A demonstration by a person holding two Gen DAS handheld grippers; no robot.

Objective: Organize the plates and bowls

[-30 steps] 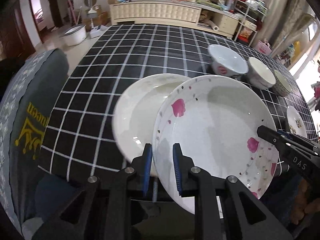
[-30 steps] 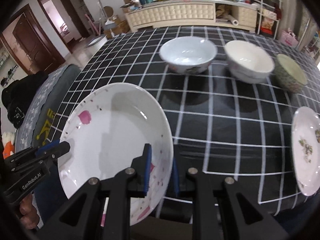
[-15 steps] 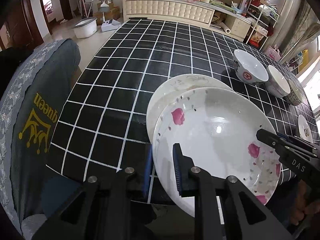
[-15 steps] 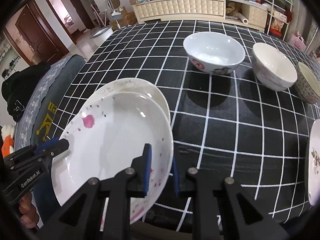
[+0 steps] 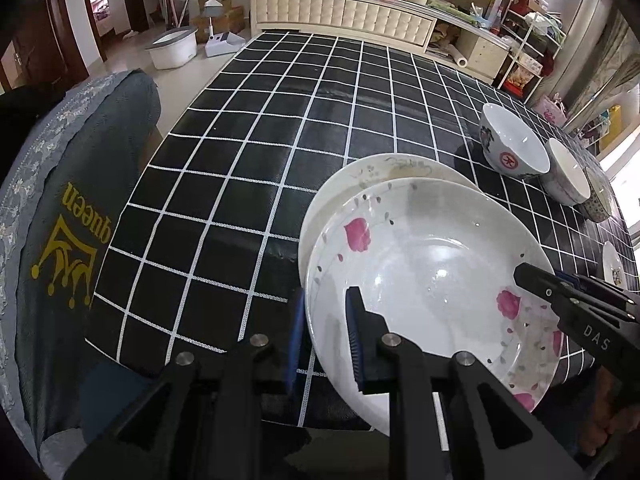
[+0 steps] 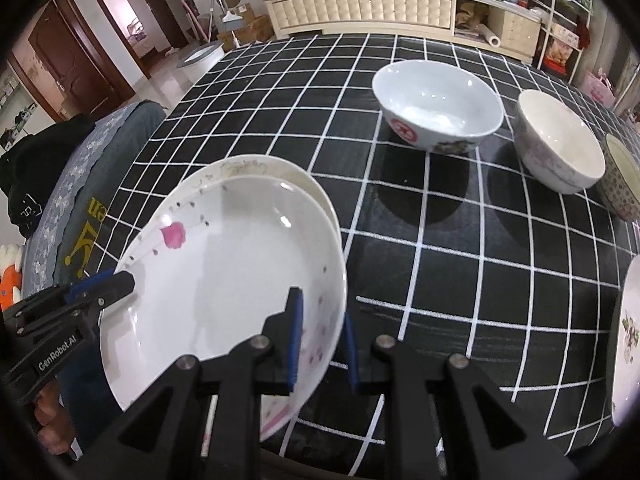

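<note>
Pink-flowered plate (image 5: 432, 276) — pinched over white plate (image 5: 384, 170).

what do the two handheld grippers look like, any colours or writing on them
Both the left gripper and the right gripper are matte black, angular two-finger tools with silver round screws at the joints and ribbed blue pads lining the jaws. White lettering reads "GenRobot.AI" on the left one and "DAS" on the right one. No cables or sleeves show.

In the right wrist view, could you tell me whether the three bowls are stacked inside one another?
No, the three bowls stand separately in a row on the checked tablecloth.
</note>
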